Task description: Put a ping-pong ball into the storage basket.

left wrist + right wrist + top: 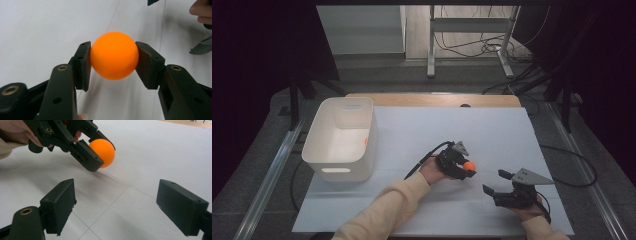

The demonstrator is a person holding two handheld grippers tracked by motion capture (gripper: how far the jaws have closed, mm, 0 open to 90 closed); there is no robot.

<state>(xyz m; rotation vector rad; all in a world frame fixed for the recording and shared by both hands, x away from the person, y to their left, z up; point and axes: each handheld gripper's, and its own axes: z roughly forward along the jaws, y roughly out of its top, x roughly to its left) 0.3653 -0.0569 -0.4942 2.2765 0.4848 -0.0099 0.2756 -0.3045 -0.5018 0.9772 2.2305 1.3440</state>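
Far left on the bench (512,125) sits the white bin (343,137), and mid-bench the left gripper (465,169) has its fingers (83,63) clamped on the orange ball (114,55), just off the surface. It's a smooth round ball pinched by flat pads only at its sides, so I'd say any tilt or jolt could squirt it loose and send it rolling. Near right, the right gripper (497,182) waits, fingers wide and empty.
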